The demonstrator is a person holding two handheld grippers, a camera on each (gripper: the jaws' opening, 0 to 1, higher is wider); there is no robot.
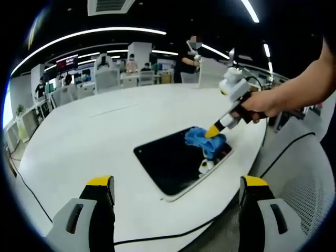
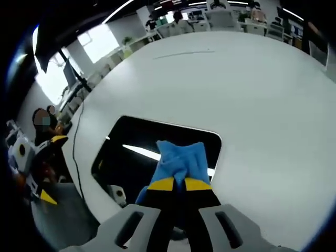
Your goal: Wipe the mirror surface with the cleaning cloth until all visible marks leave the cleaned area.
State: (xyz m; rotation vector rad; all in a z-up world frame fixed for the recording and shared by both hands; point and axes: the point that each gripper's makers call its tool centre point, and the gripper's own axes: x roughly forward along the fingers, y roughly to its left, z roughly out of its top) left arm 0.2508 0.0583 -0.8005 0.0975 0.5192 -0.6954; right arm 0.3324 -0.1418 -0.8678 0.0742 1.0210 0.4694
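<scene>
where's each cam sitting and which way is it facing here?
Left gripper view: rides the left gripper, held back above the table's near edge, jaws apart, facing the mirror; the right gripper and the person's forearm come in from the right.
Right gripper view: rides the right gripper, looking down its jaws, shut on the blue cloth over the mirror.
Shared: mirror, blue cloth, white table.

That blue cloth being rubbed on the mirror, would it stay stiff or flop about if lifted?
Probably floppy: the blue cloth bunches into soft folds where the right gripper pinches it. It looks light and thin, so it should drag easily across the mirror. It seems unlikely to slip out while the jaws stay shut.
</scene>
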